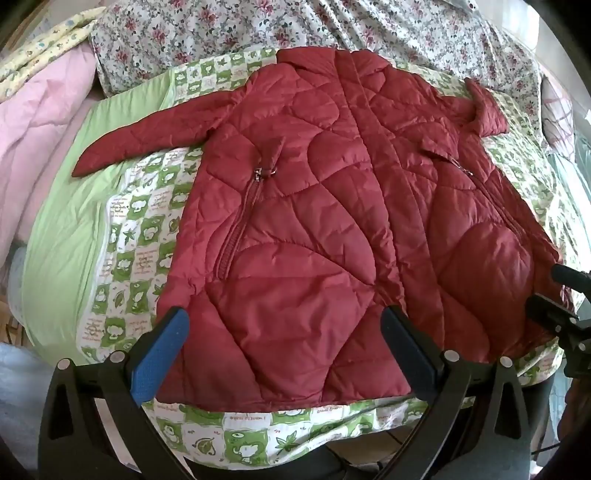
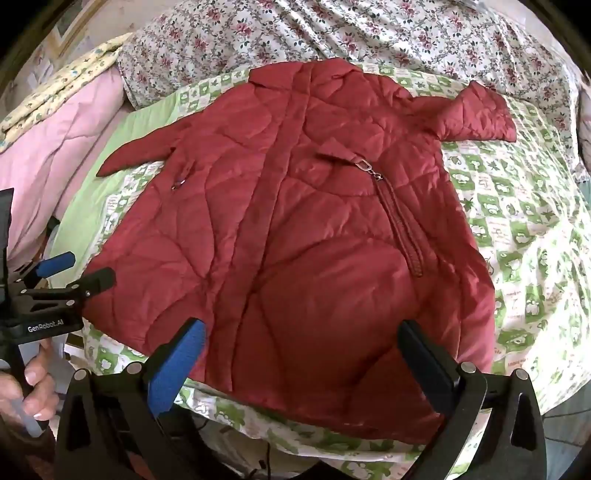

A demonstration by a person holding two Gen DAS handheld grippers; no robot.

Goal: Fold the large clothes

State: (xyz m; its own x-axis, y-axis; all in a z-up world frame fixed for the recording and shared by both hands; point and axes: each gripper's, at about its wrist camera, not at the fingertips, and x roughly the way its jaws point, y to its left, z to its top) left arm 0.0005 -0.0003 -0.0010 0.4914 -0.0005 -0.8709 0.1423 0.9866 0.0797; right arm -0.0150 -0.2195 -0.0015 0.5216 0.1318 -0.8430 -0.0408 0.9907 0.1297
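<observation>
Jaws of the left gripper (image 1: 284, 325) stand wide apart, nothing clamped — the red quilted jacket (image 1: 314, 206) lies flat ahead of them on the green-patterned quilt (image 1: 122, 236), its hem between the fingertips. Left sleeve (image 1: 147, 133) stretches out beyond the left finger. Right gripper (image 2: 301, 338) likewise gapes empty over the hem; the right sleeve (image 2: 476, 114) lies bunched past its right finger.

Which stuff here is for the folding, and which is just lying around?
For the folding:
red jacket
left gripper, open
right gripper, open

Just lying around:
green checked sheet under the jacket
floral quilt
pink blanket
</observation>
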